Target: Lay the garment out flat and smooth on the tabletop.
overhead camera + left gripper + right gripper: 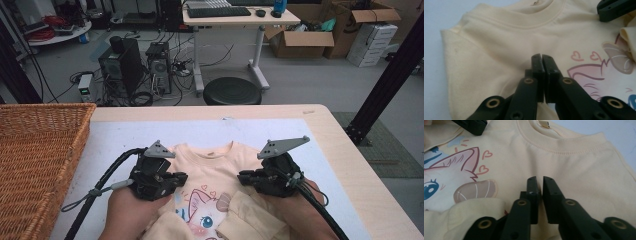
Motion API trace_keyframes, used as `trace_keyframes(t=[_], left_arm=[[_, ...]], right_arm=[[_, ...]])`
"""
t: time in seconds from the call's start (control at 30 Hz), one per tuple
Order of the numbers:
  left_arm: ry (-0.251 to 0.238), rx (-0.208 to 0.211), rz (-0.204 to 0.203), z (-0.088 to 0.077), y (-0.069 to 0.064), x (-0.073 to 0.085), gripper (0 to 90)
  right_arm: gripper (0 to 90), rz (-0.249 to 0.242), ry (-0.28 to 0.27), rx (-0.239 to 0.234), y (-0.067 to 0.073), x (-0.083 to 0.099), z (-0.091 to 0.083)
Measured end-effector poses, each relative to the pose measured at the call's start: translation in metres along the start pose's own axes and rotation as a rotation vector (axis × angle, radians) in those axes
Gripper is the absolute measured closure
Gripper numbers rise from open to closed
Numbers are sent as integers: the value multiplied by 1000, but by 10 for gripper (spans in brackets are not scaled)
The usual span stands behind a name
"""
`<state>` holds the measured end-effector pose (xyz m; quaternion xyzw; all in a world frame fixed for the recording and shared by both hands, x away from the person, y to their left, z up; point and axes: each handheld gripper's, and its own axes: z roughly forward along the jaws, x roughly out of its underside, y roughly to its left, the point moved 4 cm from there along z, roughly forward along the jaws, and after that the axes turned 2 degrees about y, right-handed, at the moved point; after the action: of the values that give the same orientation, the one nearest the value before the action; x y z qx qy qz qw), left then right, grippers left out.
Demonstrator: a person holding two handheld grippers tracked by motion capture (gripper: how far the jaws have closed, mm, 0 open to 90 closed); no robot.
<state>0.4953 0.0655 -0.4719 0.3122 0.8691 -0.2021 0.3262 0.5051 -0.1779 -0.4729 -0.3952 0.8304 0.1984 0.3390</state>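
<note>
Folding step: cream sweatshirt (210, 170) lying flat on bench (345, 150). Left gripper (541, 58) and right gripper (539, 181) resting over chest, fingers closed together, gripping nothing. Keep both hands level, symmetric, avoiding wrinkles.

Shirt (212, 172) hem cut off at bottom edge; basket (40, 150) cropped left; fabric possibly pinched.

The pale yellow sweatshirt (212, 165) lies flat, front up, on the table's white mat, near the table's near edge and about midway between its left and right edges. Its ribbed collar points toward the far edge. A cartoon cat print with pink hearts covers the chest, and a folded-in sleeve lies across its lower right.
</note>
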Motion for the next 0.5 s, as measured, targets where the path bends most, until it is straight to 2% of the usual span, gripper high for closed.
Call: trace_keyframes(t=[0.1, 0.2, 0.3, 0.4, 0.43, 0.5], left_arm=[[0, 25, -16, -1, 2, 1, 898], [20, 60, -19, -4, 1, 3, 900], [32, 95, -41, -9, 0, 9, 900], [42, 98, -36, -12, -4, 11, 899], [43, 90, -22, -13, -4, 11, 897], [33, 70, -19, -12, -4, 9, 868]], right_arm=[[883, -4, 4, 4, 1, 1, -1], [885, 1, 8, 5, 2, 3, -4], [885, 4, 14, 8, 5, 7, -8], [884, 4, 11, 6, 9, 11, -12], [880, 4, 8, 8, 10, 12, -13], [815, -2, 7, 7, 10, 12, -13]])
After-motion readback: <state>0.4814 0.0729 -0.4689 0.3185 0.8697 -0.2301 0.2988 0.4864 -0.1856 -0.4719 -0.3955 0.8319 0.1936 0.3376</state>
